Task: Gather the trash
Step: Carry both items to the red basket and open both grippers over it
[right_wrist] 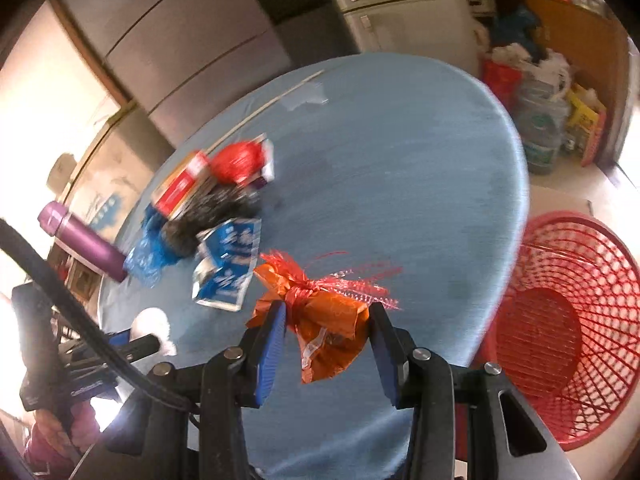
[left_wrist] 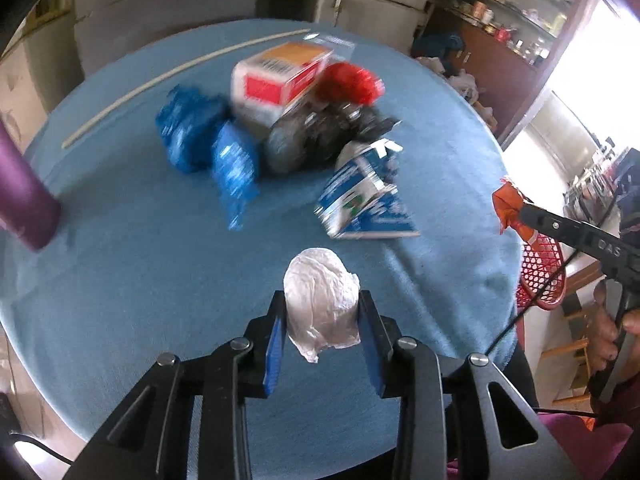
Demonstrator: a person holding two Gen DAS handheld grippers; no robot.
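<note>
Left claw (left_wrist: pixel 322 312) is closed onto a white crumpled plastic wad (left_wrist: pixel 322 306), low centre of the left wrist view; both blue pads press its sides and it bulges above and below them, with a loose tail hanging underneath. Judged very light and soft, compressible: a mid-body pinch suits it, though slick film could creep out if the squeeze slackens. Right claw (right_wrist: pixel 326 326) grips an orange wrapper bundle (right_wrist: pixel 326 330), low centre of the right wrist view, with red mesh netting (right_wrist: pixel 344 280) knotted at its top and fraying toward the right. Also light, crinkly, no stiffness; grip sits on the bunched body below the knot, which looks the firmest part. Both loads appear lifted off the blue counter (right_wrist: pixel 400 184). Red lattice basket (right_wrist: pixel 568 332) stands beyond the counter edge at lower right of that view, the likely drop target. Remaining trash clusters mid-counter in the left wrist view: cardboard box (left_wrist: pixel 280 80), blue bags (left_wrist: pixel 192 132), dark bag (left_wrist: pixel 316 136), torn blue-white carton (left_wrist: pixel 364 200). The box is stiff; take it across its narrow faces. Purple flask (left_wrist: pixel 24 196) at left edge, probably not trash.
</note>
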